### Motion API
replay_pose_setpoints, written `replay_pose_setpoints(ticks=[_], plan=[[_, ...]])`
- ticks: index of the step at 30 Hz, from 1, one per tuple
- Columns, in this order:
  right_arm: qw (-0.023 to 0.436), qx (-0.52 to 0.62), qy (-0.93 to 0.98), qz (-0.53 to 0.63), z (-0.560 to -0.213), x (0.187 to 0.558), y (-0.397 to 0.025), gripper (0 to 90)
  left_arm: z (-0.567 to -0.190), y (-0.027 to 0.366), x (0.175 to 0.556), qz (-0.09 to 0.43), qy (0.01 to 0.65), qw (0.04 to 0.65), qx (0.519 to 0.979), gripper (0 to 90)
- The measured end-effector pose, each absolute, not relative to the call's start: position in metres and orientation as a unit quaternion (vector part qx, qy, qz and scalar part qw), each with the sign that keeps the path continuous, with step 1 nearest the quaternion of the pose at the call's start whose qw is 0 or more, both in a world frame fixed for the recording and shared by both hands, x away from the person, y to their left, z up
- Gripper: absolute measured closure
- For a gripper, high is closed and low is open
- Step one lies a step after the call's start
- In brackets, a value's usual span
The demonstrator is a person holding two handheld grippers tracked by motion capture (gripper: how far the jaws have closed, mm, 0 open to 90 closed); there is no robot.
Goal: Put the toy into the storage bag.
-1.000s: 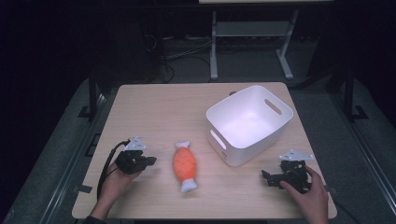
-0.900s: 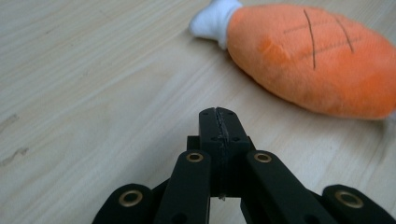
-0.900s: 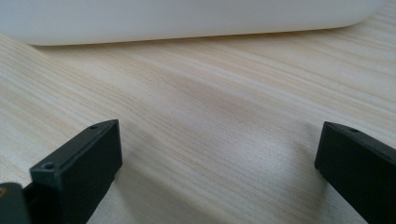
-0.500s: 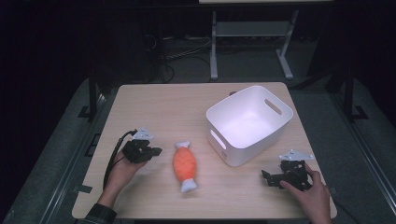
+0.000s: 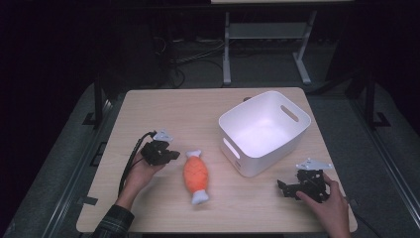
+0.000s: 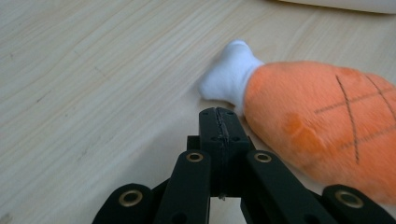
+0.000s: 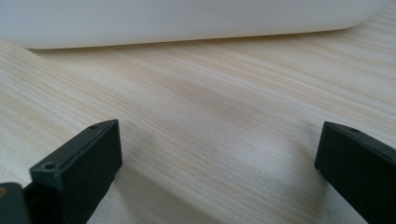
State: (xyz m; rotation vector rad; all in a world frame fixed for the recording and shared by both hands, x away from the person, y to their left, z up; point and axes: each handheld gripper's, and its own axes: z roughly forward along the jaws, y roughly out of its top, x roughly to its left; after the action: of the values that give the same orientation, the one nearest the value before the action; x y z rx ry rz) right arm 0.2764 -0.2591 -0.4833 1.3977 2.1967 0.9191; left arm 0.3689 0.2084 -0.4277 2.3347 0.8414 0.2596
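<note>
Left gripper (image 5: 171, 154) has neared the plush, bone-ended drumstick toy (image 5: 196, 175).

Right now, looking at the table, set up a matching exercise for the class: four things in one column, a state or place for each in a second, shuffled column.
Column one:
1. left gripper
2. right gripper
3. plush toy
4. white tub

Column two:
A. empty, standing upright
B. jaws wide apart
C. lying flat between the two hands
D. jaws closed together, nothing between them

Pairs: 1-D, 2-B, 3-C, 4-A
</note>
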Motion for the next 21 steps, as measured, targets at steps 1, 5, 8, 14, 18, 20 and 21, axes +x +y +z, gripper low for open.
replay_pose_setpoints(ticks=[1,5,8,14,18,20,21], plan=[[0.189,0.497,0.781,0.327,-0.483,0.276,-0.259,0.2,-0.428,0.207,0.370,0.099,0.318,0.314,0.889,89.6],[0.189,0.497,0.781,0.327,-0.483,0.276,-0.259,0.2,-0.436,0.197,0.375,0.093,0.313,0.304,0.895,89.6],[0.189,0.497,0.781,0.327,-0.483,0.277,-0.259,0.1,-0.440,0.192,0.377,0.096,0.310,0.295,0.899,89.6],[0.189,0.498,0.781,0.327,-0.483,0.277,-0.259,0.2,-0.445,0.181,0.381,0.092,0.304,0.292,0.902,89.6],[0.189,0.498,0.780,0.327,-0.483,0.277,-0.259,0.2,-0.446,0.175,0.383,0.090,0.304,0.294,0.902,89.7],[0.189,0.498,0.780,0.327,-0.483,0.277,-0.259,0.2,-0.444,0.170,0.385,0.093,0.298,0.295,0.903,89.6],[0.190,0.499,0.780,0.327,-0.483,0.277,-0.259,0.2,-0.443,0.167,0.386,0.092,0.296,0.297,0.903,89.7]])
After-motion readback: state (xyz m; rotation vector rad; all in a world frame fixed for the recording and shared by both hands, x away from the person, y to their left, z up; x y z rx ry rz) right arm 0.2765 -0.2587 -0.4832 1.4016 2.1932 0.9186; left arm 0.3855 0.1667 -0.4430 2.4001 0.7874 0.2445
